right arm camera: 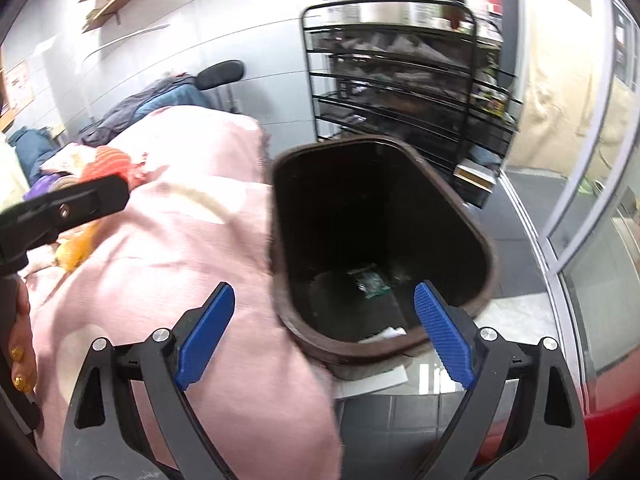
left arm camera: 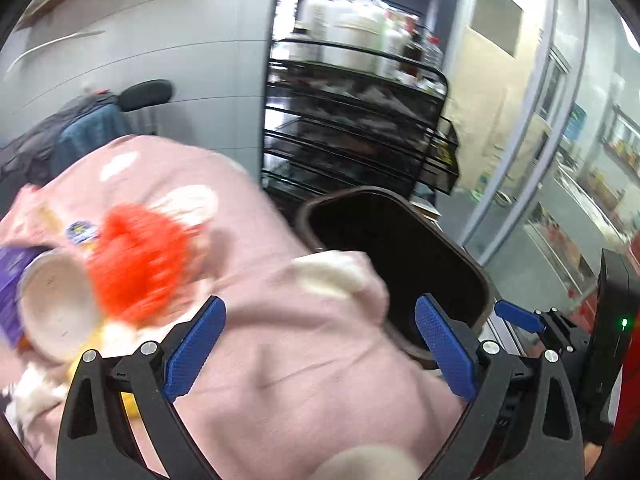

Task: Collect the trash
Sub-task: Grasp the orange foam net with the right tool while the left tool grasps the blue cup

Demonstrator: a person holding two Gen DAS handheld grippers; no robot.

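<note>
Trash sits at the left of the frame on the pink cloth [left arm camera: 280, 360]: a white cup [left arm camera: 56, 312] and red wrapper [left arm camera: 140, 264]. The brown bin [right arm camera: 380, 240] waits right. Both tongs, left [left arm camera: 316, 348] and right [right arm camera: 324, 340], gape wide, holding nothing. Next, I think, grab the cup.

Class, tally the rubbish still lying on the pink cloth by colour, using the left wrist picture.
Red: 1, wrapper
Purple and white: 1, cup
Yellow: 1, scrap
Total: 3; blur may hide more on the cloth.

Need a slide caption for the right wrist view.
Open right gripper above a brown bin beside a pink blanket.
</note>
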